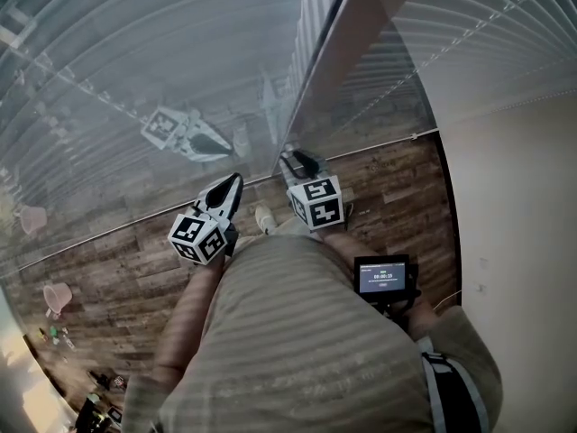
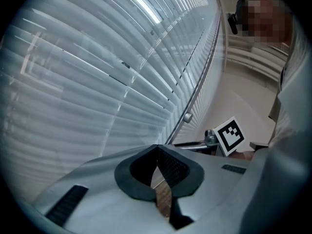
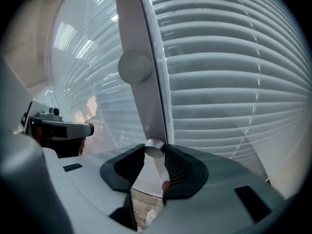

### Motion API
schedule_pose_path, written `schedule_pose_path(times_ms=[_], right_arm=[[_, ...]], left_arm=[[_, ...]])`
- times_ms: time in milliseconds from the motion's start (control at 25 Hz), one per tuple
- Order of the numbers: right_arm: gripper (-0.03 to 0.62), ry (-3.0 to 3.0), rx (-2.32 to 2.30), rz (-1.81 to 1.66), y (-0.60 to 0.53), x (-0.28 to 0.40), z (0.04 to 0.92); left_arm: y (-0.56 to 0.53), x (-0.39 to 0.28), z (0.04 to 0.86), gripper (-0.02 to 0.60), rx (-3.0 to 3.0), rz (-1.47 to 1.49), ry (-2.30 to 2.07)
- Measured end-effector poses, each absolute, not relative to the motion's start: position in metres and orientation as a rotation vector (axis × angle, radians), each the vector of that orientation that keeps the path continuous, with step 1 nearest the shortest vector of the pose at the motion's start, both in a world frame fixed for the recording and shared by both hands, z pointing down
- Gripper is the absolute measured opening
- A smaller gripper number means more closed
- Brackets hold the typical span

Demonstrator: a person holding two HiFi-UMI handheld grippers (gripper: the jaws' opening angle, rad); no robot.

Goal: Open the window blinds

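Closed white slat blinds (image 1: 135, 70) cover the window in front of me, and they fill the left gripper view (image 2: 97, 82) and the right gripper view (image 3: 224, 72). My right gripper (image 3: 155, 152) is shut on the round lower end of the clear tilt wand (image 3: 155, 148), which rises along the white window post. In the head view this gripper (image 1: 290, 159) reaches the post's foot. My left gripper (image 2: 157, 150) is shut with nothing in it; it (image 1: 236, 179) hovers just left of the right one, pointing at the blinds.
A white window post (image 3: 139, 38) with a round knob (image 3: 135, 66) divides the two blinds. Below lie a wooden floor (image 1: 135, 251) with a pink cup (image 1: 56, 296). A beige wall (image 1: 523, 197) is at the right. A small screen device (image 1: 386, 278) sits on my chest.
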State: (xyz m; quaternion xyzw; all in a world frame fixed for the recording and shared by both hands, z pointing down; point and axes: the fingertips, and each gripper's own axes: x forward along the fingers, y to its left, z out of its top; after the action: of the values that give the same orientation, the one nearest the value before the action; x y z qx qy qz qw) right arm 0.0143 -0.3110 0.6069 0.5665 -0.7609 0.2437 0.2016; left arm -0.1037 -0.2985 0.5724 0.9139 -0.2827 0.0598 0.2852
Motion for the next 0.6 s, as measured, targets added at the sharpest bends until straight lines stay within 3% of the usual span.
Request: schedule_pose_path(times_ms=[200,360,600], right_arm=[[0.132,-2.228,1.583,0.775,-0.308,0.013,0.61],[0.187,-2.345,1.659,1.077,-0.305,0.017,0.609],[0.186,-2.37,1.693,1.562,-0.312,0.026,0.616]], left_arm=[[-0.297,-0.103,0.575,0.015,2.448,0.164,-0.748],[-0.296,-0.103,0.579,0.015,2.444,0.169,-0.737],[-0.296,-0.098,0.579,0.015,2.446,0.161,-0.732]])
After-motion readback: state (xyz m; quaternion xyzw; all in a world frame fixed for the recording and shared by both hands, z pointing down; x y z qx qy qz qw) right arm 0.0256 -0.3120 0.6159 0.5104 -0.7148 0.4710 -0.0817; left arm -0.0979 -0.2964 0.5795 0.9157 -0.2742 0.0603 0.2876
